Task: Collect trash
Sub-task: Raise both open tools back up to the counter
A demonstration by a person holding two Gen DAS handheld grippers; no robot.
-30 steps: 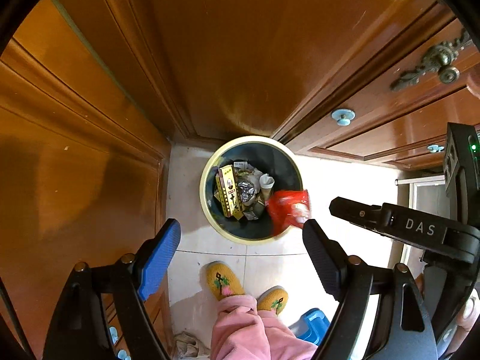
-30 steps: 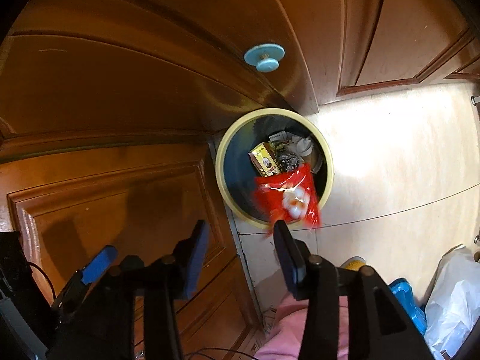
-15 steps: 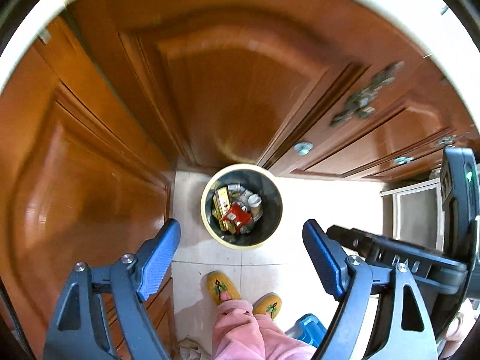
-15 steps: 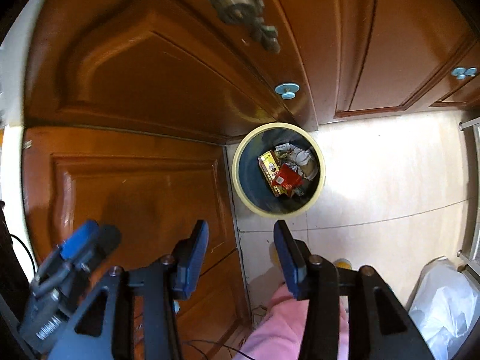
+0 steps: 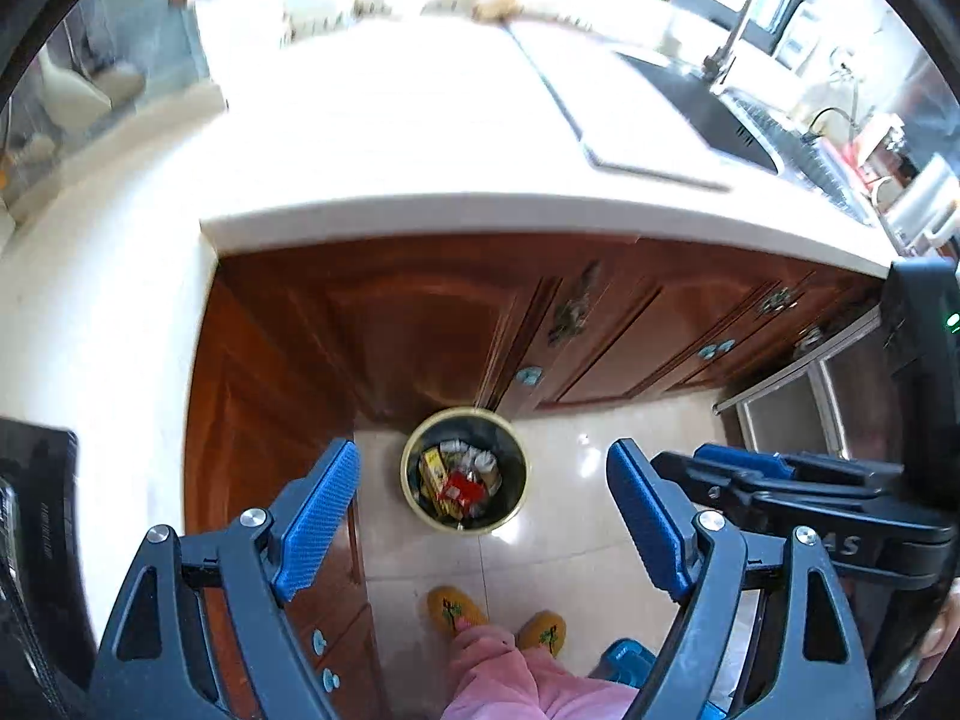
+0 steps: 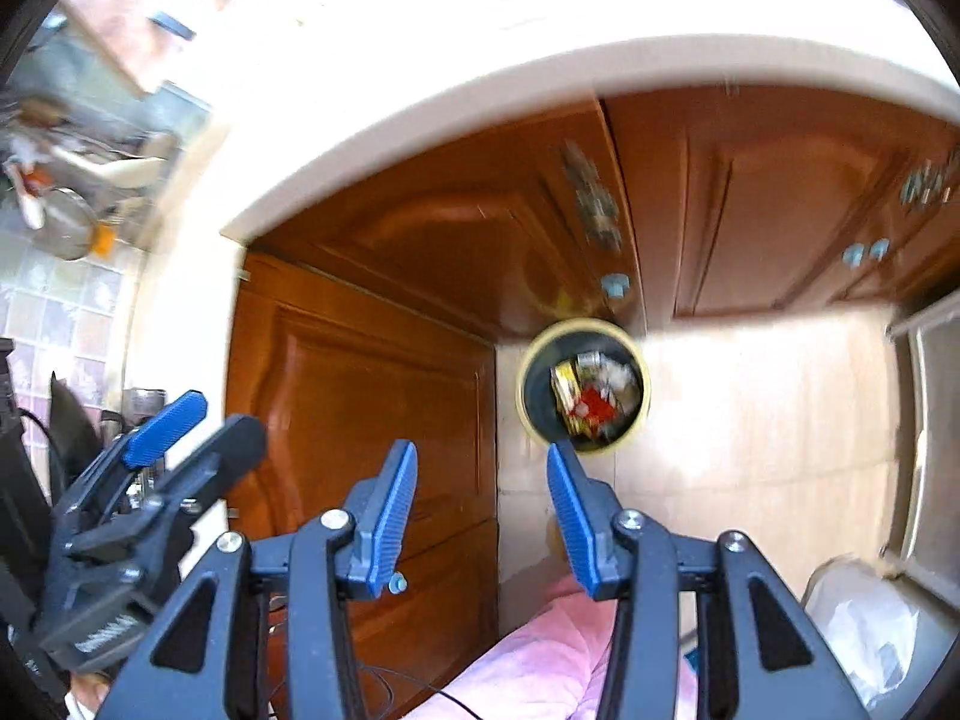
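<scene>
— Near, low in frame?
— Left gripper [image 5: 483, 516] and right gripper [image 6: 480, 495] spread wide, holding nothing.
— Beyond, at centre?
— Red wrapper [image 5: 461, 487] lay inside trash bin [image 5: 414, 450]. Dropped in, seemingly.
— Farther, up top?
— Countertop [image 5: 420, 120]; remaining trash unclear.

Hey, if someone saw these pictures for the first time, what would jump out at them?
Probably the round trash bin on the pale floor in the corner of the brown cabinets, with a red wrapper on top of its litter. Next, the blue fingers of the left gripper, spread wide and empty. Above, the bright white countertop stands out.
</scene>
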